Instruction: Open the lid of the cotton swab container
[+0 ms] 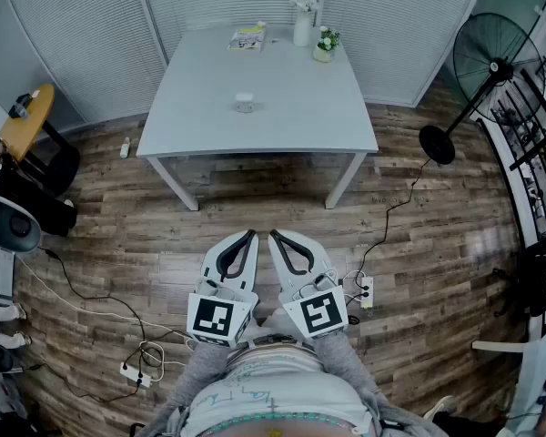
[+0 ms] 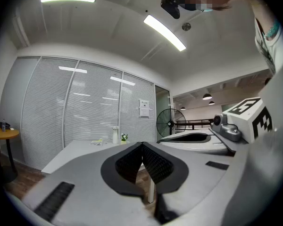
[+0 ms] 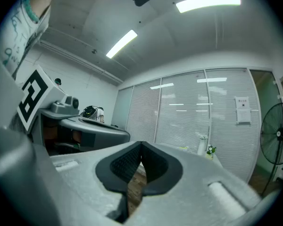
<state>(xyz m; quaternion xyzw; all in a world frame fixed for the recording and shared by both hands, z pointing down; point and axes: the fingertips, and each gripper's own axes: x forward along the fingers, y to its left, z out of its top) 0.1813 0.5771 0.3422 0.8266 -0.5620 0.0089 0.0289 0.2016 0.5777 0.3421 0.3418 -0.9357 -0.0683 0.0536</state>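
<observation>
- A person's torso (image 1: 273,399) in a pale printed shirt fills the near edge of the head view; both tools are held just in front of it, side by side above the wooden floor (image 1: 255,212)
- The left tool (image 1: 252,237) has its jaws closed, the ribbed pads meeting with nothing between them; the right tool (image 1: 274,237) is closed and empty in the same way; their tips lean toward each other, just beside one another
- A white power strip (image 1: 367,289) lies on the floor just right of the right tool; a second power strip (image 1: 133,371) lies at the near left among looped cables
- The white counter (image 1: 200,107) stands farther off, well apart from both tools; the cotton swab container (image 1: 245,103) sits alone near its middle, too small to tell how its lid sits
- Along the counter's far edge are a yellow booklet (image 1: 247,37), a white vase (image 1: 302,25) and a small potted plant (image 1: 325,45)
- A black standing fan (image 1: 491,62) is at the far right; a round yellow side table (image 1: 27,121) is at the left
</observation>
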